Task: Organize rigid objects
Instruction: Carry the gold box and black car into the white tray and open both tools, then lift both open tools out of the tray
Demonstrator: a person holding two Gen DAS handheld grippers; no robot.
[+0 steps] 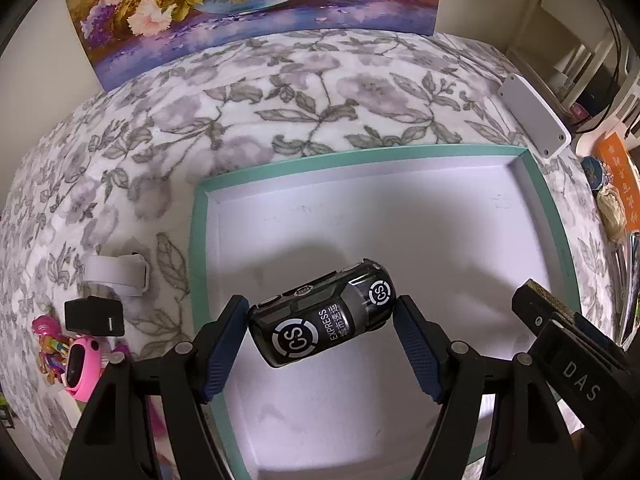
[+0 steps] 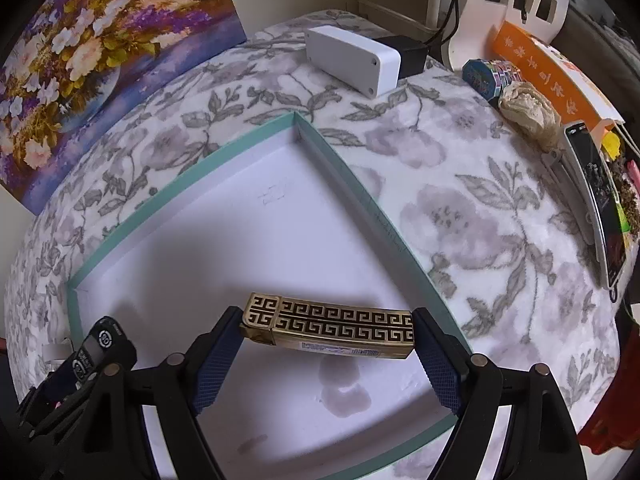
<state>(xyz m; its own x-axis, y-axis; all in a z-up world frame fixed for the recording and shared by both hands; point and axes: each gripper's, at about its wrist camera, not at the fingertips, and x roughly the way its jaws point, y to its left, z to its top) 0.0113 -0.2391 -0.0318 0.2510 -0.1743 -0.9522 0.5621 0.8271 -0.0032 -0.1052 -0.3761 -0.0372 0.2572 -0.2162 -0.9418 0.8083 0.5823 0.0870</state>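
Note:
My left gripper (image 1: 322, 316) is shut on a black toy van (image 1: 324, 314) marked "CS EXPRESS", held end to end over the white floor of a teal-rimmed tray (image 1: 198, 240). My right gripper (image 2: 326, 330) is shut on a long gold box with a black key pattern (image 2: 332, 328), held by its ends above the same tray (image 2: 352, 184). The right gripper's black body shows at the right in the left wrist view (image 1: 568, 340). The left gripper with the van shows at the lower left in the right wrist view (image 2: 92, 352).
The tray lies on a grey floral cloth (image 1: 280, 92). Left of it are a white watch strap (image 1: 116, 274), a black block (image 1: 94, 316) and pink toys (image 1: 80, 364). A white box (image 2: 352, 58), a phone (image 2: 600, 200), an orange box (image 2: 548, 72) and a flower painting (image 2: 100, 56) stand around.

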